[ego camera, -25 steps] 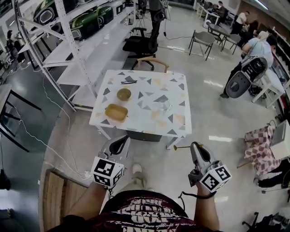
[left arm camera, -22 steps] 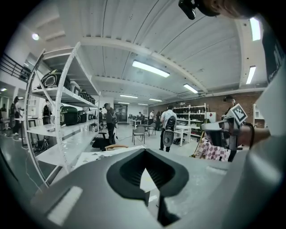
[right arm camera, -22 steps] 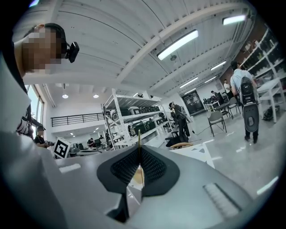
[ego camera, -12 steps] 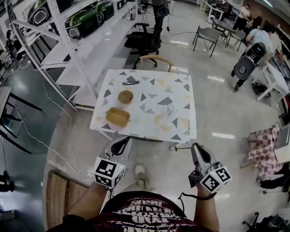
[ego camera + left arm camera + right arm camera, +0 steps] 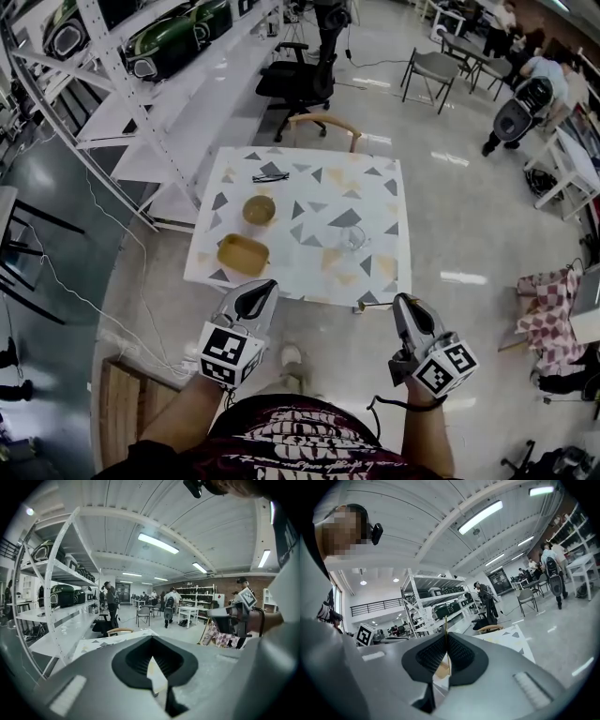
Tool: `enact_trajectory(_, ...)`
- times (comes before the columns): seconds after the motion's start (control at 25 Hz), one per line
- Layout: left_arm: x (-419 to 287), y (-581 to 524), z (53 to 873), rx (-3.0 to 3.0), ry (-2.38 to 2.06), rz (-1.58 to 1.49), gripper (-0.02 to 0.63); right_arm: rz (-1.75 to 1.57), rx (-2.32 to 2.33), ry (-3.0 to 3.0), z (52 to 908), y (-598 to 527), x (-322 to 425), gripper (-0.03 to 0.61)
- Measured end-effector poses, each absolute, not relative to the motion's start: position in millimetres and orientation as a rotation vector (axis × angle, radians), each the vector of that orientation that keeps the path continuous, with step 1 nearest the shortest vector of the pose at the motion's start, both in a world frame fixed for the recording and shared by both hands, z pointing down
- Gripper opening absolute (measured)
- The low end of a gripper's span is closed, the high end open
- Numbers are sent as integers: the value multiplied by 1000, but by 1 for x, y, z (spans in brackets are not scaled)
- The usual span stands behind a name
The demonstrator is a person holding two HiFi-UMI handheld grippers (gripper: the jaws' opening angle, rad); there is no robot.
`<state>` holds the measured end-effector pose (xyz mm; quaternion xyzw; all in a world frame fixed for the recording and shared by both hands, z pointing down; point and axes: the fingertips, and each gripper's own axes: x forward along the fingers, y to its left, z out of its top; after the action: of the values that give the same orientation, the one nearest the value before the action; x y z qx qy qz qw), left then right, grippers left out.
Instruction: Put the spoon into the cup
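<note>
A clear glass cup (image 5: 354,237) stands right of centre on the white, triangle-patterned table (image 5: 309,187). My right gripper (image 5: 405,305) hovers just short of the table's near right edge. It is shut on a thin gold spoon (image 5: 372,305), which sticks out to the left of the jaws. In the right gripper view the spoon's handle (image 5: 446,626) rises between the closed pads of the right gripper (image 5: 446,654). My left gripper (image 5: 260,289) is at the table's near left edge, shut and empty. In its own view the left gripper (image 5: 152,660) holds nothing.
On the table's left half sit a round wooden bowl (image 5: 259,209), a tan tray (image 5: 243,253) and a small black item (image 5: 270,175). A wooden chair (image 5: 323,127) stands behind the table. White shelving (image 5: 122,84) runs along the left. A wooden pallet (image 5: 117,412) lies on the floor.
The table has come nearer in the head view. Both grippers have moved forward to its near edge, the right one still shut on the spoon.
</note>
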<state>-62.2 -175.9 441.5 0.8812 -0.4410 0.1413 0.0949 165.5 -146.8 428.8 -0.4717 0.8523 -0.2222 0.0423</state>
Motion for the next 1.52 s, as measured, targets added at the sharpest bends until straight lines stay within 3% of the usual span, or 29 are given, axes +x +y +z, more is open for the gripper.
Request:
enact_trajectory(0.68, -62, -245, 415, 2699, -1198, 325, 0, -536, -1557, 2574, 383, -201, 156, 32)
enact_trajectory(1.52, -50, -292, 426, 2673, -1195, 329, 0, -565, -1533, 2594, 393, -260, 162, 32)
